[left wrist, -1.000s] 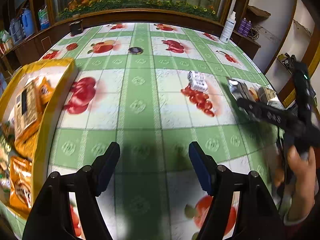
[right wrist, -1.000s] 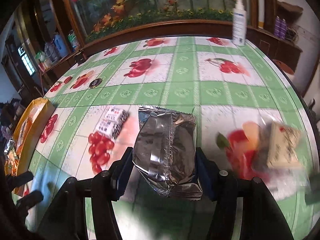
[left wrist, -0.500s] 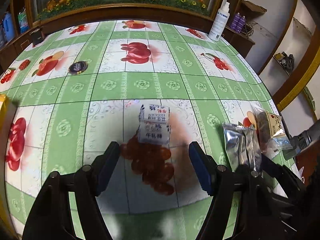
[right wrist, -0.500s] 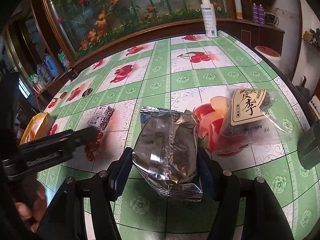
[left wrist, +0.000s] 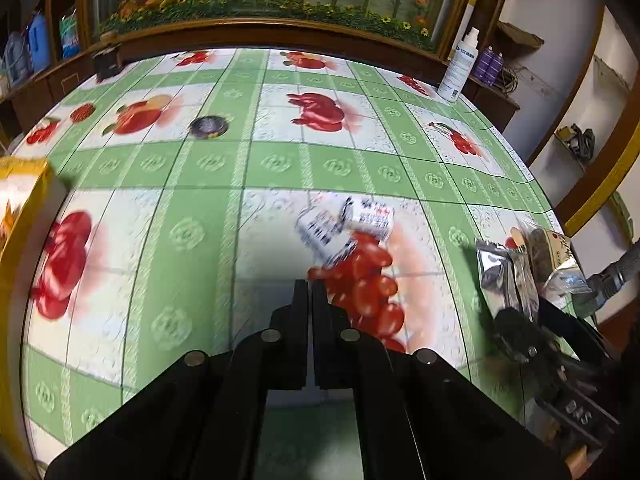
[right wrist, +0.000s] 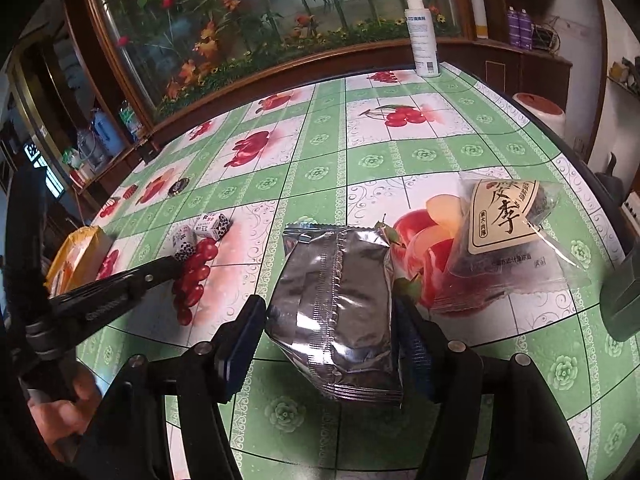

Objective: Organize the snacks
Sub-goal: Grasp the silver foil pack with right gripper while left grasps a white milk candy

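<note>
Right wrist: right gripper jaws apart, straddling the foil pack, left pad clear of it. Left gripper fully closed, empty; milk cartons just beyond at 1 o'clock.

Motion blurred the two small milk cartons in the left wrist view, leaving their print unreadable. The yellow tray was cut off at the left edge. The far spray bottle's label was too small to read.
</note>
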The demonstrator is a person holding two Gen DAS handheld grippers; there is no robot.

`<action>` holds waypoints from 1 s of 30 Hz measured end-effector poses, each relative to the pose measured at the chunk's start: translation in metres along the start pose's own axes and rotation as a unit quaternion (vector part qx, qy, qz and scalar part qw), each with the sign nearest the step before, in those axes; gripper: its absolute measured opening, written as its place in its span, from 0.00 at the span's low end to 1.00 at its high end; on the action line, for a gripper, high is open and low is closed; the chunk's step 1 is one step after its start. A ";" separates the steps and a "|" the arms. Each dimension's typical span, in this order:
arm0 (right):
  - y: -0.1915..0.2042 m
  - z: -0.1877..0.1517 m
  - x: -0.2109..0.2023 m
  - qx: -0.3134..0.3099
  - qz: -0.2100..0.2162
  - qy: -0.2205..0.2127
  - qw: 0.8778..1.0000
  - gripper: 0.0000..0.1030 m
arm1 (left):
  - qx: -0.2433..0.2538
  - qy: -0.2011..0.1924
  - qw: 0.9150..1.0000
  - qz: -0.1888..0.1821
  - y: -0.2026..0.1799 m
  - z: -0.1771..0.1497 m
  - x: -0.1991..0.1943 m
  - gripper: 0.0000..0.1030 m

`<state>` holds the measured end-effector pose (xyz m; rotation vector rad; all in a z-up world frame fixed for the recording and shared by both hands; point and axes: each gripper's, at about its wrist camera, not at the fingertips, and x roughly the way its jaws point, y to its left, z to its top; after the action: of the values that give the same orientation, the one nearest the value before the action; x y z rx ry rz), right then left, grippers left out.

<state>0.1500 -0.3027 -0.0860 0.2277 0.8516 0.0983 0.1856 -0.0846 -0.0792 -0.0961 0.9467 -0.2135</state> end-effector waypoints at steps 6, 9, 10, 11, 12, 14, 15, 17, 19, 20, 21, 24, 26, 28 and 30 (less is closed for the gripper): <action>0.001 0.001 0.002 -0.006 0.002 -0.001 1.000 0.64 | -0.015 -0.018 0.999 -0.027 0.023 -0.025 -0.036 0.00; 0.000 0.001 0.001 -0.005 0.010 -0.001 1.000 0.61 | -0.017 -0.032 0.999 -0.037 0.031 -0.036 -0.056 0.00; 0.001 0.000 0.001 -0.006 0.012 0.000 1.000 0.61 | -0.019 -0.034 0.999 -0.038 0.034 -0.038 -0.061 0.00; 0.001 0.000 0.001 -0.006 0.012 0.000 1.000 0.61 | -0.017 -0.032 0.998 -0.043 0.034 -0.038 -0.064 0.00; 0.002 0.000 0.001 -0.006 0.011 0.000 1.000 0.61 | -0.012 -0.032 0.999 -0.041 0.033 -0.036 -0.064 0.00; 0.003 0.000 0.001 -0.005 0.010 0.000 1.000 0.61 | -0.005 -0.033 0.999 -0.024 0.027 -0.028 -0.061 0.00; 0.004 0.000 0.001 -0.005 0.010 0.000 1.000 0.61 | -0.004 -0.031 0.999 -0.026 0.022 -0.021 -0.056 0.06; 0.004 0.000 0.001 -0.004 0.010 0.000 1.000 0.61 | -0.001 -0.036 0.999 -0.026 0.013 -0.009 -0.046 0.26; 0.003 -0.001 0.001 -0.003 0.012 -0.001 1.000 0.61 | 0.021 -0.043 0.999 -0.010 -0.003 0.003 -0.033 0.63; 0.003 -0.001 0.001 -0.002 0.013 -0.001 1.000 0.61 | 0.033 -0.050 0.998 0.001 -0.009 0.006 -0.030 0.68; 0.003 0.000 0.001 -0.001 0.015 -0.001 1.000 0.61 | 0.049 -0.054 0.997 0.014 -0.016 0.010 -0.025 0.68; 0.001 0.000 0.001 0.004 0.021 -0.002 1.000 0.61 | 0.077 -0.052 0.995 0.036 -0.029 0.017 -0.010 0.68; 0.002 0.000 0.001 0.003 0.020 -0.002 1.000 0.61 | 0.087 -0.049 0.994 0.050 -0.032 0.019 0.000 0.68; 0.001 0.000 0.001 0.002 0.019 -0.002 1.000 0.61 | 0.088 -0.036 0.994 0.061 -0.030 0.020 0.013 0.67; 0.000 0.001 0.001 0.003 0.020 -0.002 1.000 0.61 | 0.076 -0.010 0.996 0.052 -0.025 0.022 0.025 0.28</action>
<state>0.1514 -0.3027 -0.0865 0.2507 0.8443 0.1334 0.2142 -0.1151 -0.0820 0.0914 0.9106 -0.1867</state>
